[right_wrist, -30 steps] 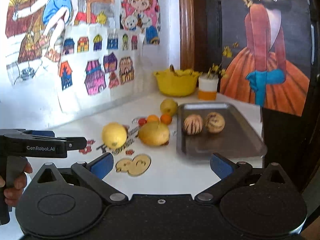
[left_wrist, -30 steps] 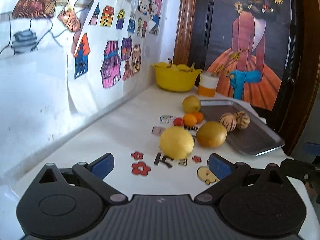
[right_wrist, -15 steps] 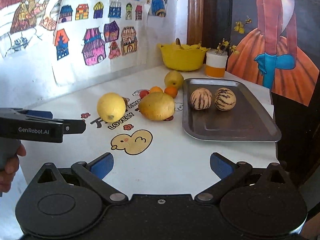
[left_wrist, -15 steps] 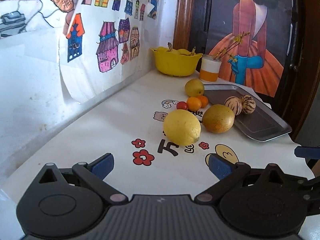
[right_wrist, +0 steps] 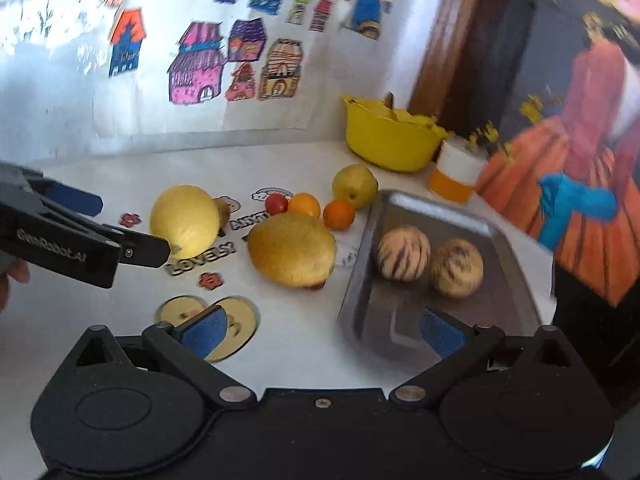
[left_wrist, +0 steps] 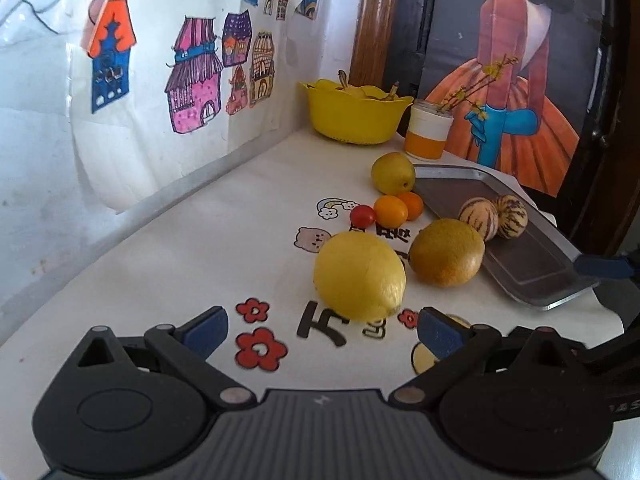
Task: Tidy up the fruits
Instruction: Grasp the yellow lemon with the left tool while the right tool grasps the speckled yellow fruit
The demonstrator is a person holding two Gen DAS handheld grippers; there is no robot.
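Observation:
A big yellow lemon [left_wrist: 359, 276] lies on the white table just ahead of my open, empty left gripper [left_wrist: 322, 334]; it also shows in the right wrist view [right_wrist: 185, 221]. Beside it lies a brownish-yellow fruit [left_wrist: 446, 252] [right_wrist: 292, 255]. Two small oranges [left_wrist: 391, 211], a cherry tomato [left_wrist: 362, 216] and a pear [left_wrist: 393, 173] lie behind. Two striped melons [right_wrist: 404, 253] sit in the metal tray [right_wrist: 512, 300]. My open, empty right gripper [right_wrist: 320, 332] hovers at the tray's near left corner. The left gripper [right_wrist: 132, 236] appears at the left, next to the lemon.
A yellow bowl [left_wrist: 356, 116] with fruit and a white-and-orange jar [left_wrist: 428, 136] with twigs stand at the back by the wall. Drawings hang on the wall to the left. The table edge and a dark door are to the right.
Both grippers have moved forward toward the fruits. The lemon is now close in front of the left gripper, and the right gripper has come nearer to the tray and swung right.

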